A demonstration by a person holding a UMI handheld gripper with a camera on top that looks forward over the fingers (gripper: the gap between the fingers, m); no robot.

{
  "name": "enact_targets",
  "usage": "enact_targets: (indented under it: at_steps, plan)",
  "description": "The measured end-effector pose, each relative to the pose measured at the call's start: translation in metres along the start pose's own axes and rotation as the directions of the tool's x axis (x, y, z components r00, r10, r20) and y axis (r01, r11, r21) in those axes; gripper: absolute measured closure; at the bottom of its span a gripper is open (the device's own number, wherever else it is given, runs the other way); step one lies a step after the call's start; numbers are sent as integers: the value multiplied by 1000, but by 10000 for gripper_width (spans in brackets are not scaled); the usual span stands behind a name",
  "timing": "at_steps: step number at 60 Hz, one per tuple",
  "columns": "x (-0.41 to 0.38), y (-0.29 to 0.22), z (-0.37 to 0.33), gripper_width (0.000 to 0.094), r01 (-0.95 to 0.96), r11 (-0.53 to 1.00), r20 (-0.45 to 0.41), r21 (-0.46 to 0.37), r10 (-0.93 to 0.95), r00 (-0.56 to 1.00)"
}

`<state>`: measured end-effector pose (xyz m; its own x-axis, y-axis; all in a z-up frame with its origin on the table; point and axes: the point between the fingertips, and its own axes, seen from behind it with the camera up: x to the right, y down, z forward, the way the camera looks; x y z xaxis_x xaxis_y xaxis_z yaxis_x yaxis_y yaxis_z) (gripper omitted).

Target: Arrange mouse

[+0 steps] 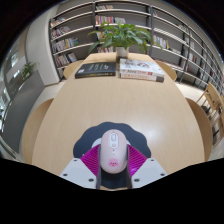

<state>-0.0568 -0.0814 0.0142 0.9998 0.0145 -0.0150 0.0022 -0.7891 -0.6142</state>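
Observation:
A white mouse (112,148) with a pink mark near its tail end lies lengthwise between my fingers. My gripper (112,160) is shut on the mouse, with the magenta pads (92,158) pressing on both of its sides. Under and around the mouse shows a dark mouse mat (138,143), which lies on the near part of a round, pale wooden table (110,100). I cannot tell whether the mouse rests on the mat or is held just above it.
Beyond the mouse at the table's far side lie a dark book (95,70) and a stack of lighter books (141,70), with a potted plant (122,38) behind them. Bookshelves (75,25) line the back wall. Wooden chairs (211,105) stand at the right.

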Motion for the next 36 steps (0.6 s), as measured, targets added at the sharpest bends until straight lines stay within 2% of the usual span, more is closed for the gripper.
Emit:
enact_targets:
  at_steps: [3,7,9,17,18,21,23,28,36]
  plan:
    - [-2,15,10,589,-9,1000,2,-21,9,1000]
    - [-4,31,17,544,8,999,-4,-47,-8,1000]
    - [-3,27,18,515,23,1000,-15,-15,-23,1000]
    - [-5,27,17,438,6,1000,-4,-20,-6,1000]
    - [-5,27,17,416,6,1000,1,-21,-6,1000]
    - [-9,28,15,273,11,999,16,-31,-11,1000]
    - [-8,30,14,236,21,999,7,-45,-21,1000]
    - [-9,20,-4,243,40,999,2,-32,-40,999]
    - [-11,-13,-47,241,10,999,-12,42,-10,1000]
